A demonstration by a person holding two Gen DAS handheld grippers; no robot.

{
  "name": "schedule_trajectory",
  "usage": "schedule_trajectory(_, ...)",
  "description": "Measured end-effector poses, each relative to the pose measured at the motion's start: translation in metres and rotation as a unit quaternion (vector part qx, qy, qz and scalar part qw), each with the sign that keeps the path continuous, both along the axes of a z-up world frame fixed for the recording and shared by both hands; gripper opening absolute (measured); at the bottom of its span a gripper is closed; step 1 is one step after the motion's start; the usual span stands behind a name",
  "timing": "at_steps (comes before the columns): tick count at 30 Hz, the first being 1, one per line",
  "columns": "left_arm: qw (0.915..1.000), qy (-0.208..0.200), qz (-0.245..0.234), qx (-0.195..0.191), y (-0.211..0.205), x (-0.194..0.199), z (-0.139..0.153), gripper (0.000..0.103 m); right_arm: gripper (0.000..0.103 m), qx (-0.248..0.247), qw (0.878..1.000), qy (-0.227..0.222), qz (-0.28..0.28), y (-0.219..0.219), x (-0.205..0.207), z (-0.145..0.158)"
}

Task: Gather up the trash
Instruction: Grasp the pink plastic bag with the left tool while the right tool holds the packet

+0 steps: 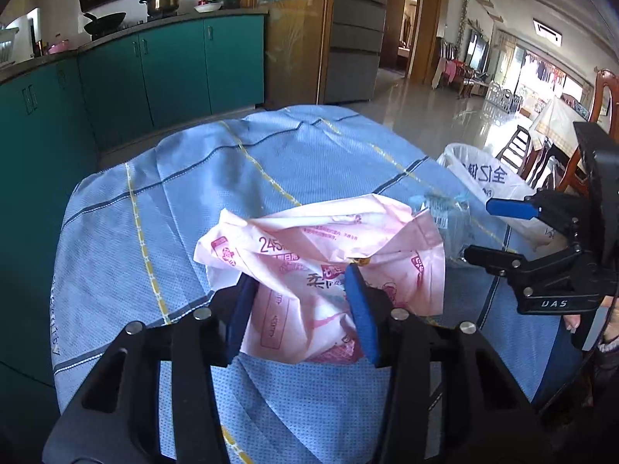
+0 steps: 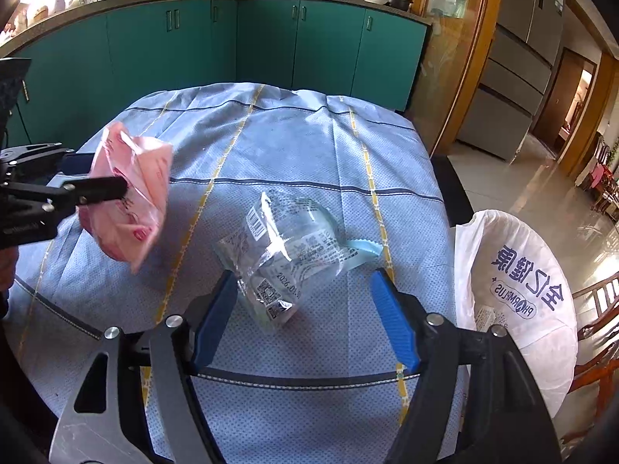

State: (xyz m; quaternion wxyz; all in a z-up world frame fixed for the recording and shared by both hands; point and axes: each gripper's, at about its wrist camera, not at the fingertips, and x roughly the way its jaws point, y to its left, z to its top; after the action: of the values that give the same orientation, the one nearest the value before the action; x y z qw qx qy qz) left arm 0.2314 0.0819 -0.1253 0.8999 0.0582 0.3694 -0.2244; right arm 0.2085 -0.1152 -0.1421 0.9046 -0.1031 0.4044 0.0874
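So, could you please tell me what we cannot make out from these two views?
- Trash bag: its inside is hidden by its own white walls in both views; its bottom is cut off by the right wrist view's edge.
- Pink wrapper: its near end is hidden behind the left tool in the left wrist view.
- Clear wrapper: its print is too small to read.
- Right tool: its holder is out of frame.

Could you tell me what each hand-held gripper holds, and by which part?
Left hand-held gripper: pink wrapper, pinched at its near end. Right hand-held gripper: open, nothing held.
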Motion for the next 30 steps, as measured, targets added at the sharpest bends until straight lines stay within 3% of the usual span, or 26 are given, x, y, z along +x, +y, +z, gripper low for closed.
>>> schedule_trajectory(4,1.0000,0.002,0.002,0.001,0.002,0.000,-0.001,0.061,0.085,-0.006,1.000,-0.008,0.000,0.003,0.003,-0.001)
schedule_trajectory(8,0.9994,0.003,0.023,0.026,-0.001,0.004,-0.007,0.088,0.088,-0.010,1.000,-0.003,0.001,0.007,0.012,-0.006)
schedule_trajectory(19,0.9987,0.015,0.018,0.046,-0.011,0.005,-0.018,0.093,0.088,-0.013,1.000,0.007,0.021,0.024,0.038,-0.019)
schedule_trajectory(21,0.9986,0.012,0.016,0.048,-0.013,0.005,-0.019,0.085,0.086,-0.011,1.000,0.007,0.028,0.026,0.037,-0.020)
schedule_trajectory(24,0.9989,0.018,0.011,0.042,-0.012,0.006,-0.019,0.067,0.069,-0.004,0.999,0.018,0.035,0.027,0.037,-0.023)
schedule_trajectory(27,0.9991,0.022,0.001,0.035,-0.012,0.005,-0.019,0.048,0.068,0.004,0.999,0.016,0.034,0.026,0.036,-0.023)
schedule_trajectory(30,0.9992,0.015,-0.002,0.038,-0.013,0.004,-0.017,0.037,0.067,0.007,0.999,0.015,0.032,0.024,0.033,-0.021)
